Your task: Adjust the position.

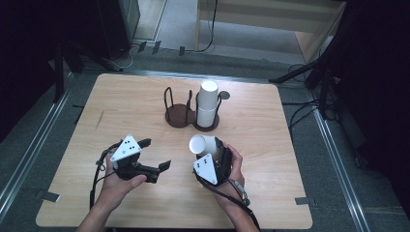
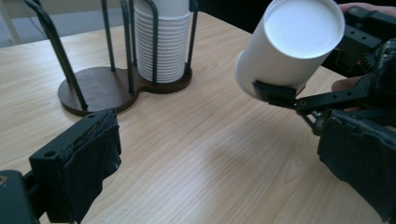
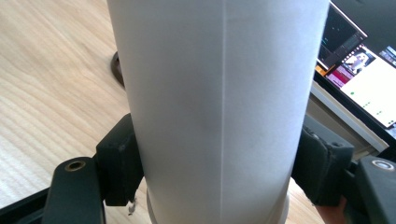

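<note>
The right gripper (image 1: 211,153) has its fingers (image 3: 122,163) pressed on both sides of a white paper cup (image 1: 202,144), low on the wall near the rim. The cup is carried above the tabletop (image 1: 270,145), toward its near edge and a little right of centre, tilted with its closed base (image 2: 303,27) pointing away from the hand. The left gripper (image 1: 155,155) hangs nearby over the near-left part of the tabletop, its fingers (image 2: 88,163) spread wide with nothing between them.

Risks, as judged:
- The cup wall is thin. Too firm a squeeze may crease it or push the mouth out of round, so it would not seat cleanly on another cup.
- The grip sits at one end of a tilted cup. A quick swing could let it pivot or slide free between the pads.
- The dark wooden holder (image 1: 180,117) stands toward the far edge, with a cup stack (image 1: 208,104) in its right ring. Upright wires (image 2: 56,44) surround each ring; a cup brought in off-line may strike a wire and shift the base.
- The stack already rises above the wires. A push from the side could lean or topple it.
</note>
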A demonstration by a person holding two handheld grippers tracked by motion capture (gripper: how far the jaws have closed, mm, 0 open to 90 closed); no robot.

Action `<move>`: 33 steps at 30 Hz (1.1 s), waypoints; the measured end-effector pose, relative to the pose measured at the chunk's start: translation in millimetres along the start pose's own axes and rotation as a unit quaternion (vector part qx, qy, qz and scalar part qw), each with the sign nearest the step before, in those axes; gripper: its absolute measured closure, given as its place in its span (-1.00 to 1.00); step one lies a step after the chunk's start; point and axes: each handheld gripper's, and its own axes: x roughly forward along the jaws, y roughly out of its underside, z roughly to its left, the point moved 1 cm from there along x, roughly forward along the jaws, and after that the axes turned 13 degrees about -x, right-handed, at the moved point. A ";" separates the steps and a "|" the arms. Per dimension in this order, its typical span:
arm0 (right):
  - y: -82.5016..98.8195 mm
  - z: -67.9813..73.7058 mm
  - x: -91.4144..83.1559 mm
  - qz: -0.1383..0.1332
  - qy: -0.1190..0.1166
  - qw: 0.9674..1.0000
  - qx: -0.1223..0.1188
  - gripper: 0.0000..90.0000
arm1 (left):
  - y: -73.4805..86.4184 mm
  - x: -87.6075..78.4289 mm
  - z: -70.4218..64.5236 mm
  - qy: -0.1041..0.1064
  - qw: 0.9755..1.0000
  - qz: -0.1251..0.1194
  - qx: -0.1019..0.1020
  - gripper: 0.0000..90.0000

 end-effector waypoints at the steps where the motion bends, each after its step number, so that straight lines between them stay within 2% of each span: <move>1: -0.4 1.2 -0.2 0.000 -0.001 1.000 -0.001 -0.39 | 0.4 1.1 -1.4 0.002 1.000 0.004 0.004 -1.00; 7: -4.7 10.0 -1.9 -0.014 -0.004 1.000 -0.021 -0.39 | 3.7 7.8 -10.7 0.014 1.000 0.013 0.008 -1.00; 14: -7.7 18.9 -3.5 -0.025 -0.012 0.999 -0.041 -0.39 | 5.6 11.0 -15.4 0.022 0.999 0.020 0.014 -0.94; 27: -11.4 27.7 -6.1 -0.040 -0.021 0.997 -0.056 -0.39 | 6.4 12.7 -19.7 0.027 0.999 0.024 0.022 -0.89; 33: -13.2 30.0 -7.4 -0.047 -0.027 0.997 -0.059 -0.39 | 7.1 13.3 -22.7 0.030 0.999 0.027 0.033 -0.86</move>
